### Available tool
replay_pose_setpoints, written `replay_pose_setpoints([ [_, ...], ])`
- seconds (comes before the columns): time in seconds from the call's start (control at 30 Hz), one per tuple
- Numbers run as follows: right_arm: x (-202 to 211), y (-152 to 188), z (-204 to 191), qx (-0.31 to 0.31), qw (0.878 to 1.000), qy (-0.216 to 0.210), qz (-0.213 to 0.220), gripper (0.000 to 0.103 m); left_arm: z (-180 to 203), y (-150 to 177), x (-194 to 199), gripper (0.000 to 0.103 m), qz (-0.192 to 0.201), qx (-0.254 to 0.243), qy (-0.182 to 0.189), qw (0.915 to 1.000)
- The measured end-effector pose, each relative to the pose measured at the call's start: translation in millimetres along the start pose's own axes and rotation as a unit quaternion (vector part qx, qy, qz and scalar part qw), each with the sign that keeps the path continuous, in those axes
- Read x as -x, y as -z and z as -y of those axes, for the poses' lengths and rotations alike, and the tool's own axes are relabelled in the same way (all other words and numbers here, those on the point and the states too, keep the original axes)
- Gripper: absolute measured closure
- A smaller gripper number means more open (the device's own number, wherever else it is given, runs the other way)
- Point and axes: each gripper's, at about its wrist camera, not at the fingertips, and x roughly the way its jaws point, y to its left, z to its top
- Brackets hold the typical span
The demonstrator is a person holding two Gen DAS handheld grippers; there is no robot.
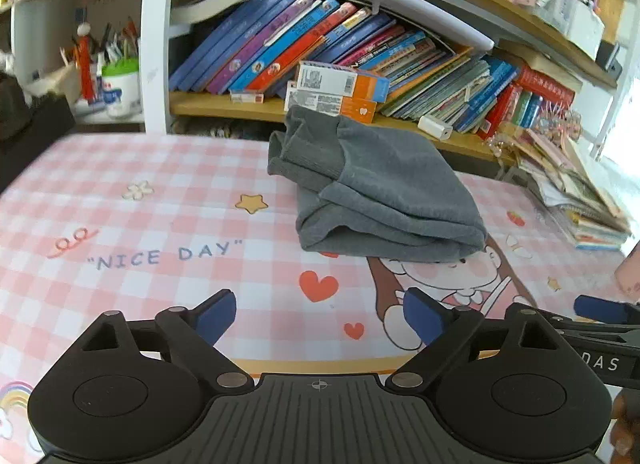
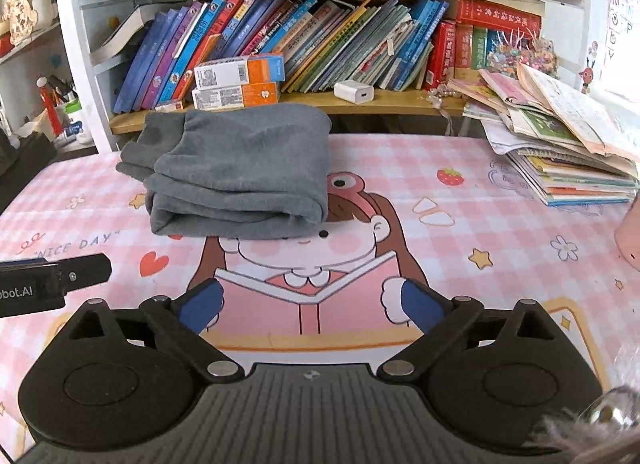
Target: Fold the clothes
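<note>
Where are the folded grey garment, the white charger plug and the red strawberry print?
folded grey garment [image 2: 240,168], right wrist view, top layer.
white charger plug [image 2: 354,90], right wrist view, front face.
strawberry print [image 2: 451,177], right wrist view, its red body.

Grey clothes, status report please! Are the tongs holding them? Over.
Left tongs open, empty. Right tongs open, empty. Grey clothes folded on the checked tablecloth, untouched. Nothing in the way.

pink checked table cover [image 2: 500,168], crowded wooden bookshelf [image 2: 304,98] behind, bright daylight at right
</note>
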Motion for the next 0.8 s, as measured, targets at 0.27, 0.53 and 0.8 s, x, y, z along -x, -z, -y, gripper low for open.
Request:
replay_pose_setpoints([
  [0.27,2.7,3.1,-2.5,0.007,1.0,0.0,-0.004,0.004,9.7,3.1,7.3,0.004,0.006,-0.033,-0.006,0.9994],
  [0.53,3.4,3.5,-2.1,0.004,1.0,0.002,-0.007,0.003,9.8,4.6,8.1,0.003,0.003,-0.031,-0.016,0.9994],
  [0.8,2.2,3.6,-2.2,0.004,1.0,0.003,-0.011,0.003,10.1,6.5,6.7,0.001,0.003,-0.036,-0.025,0.999],
])
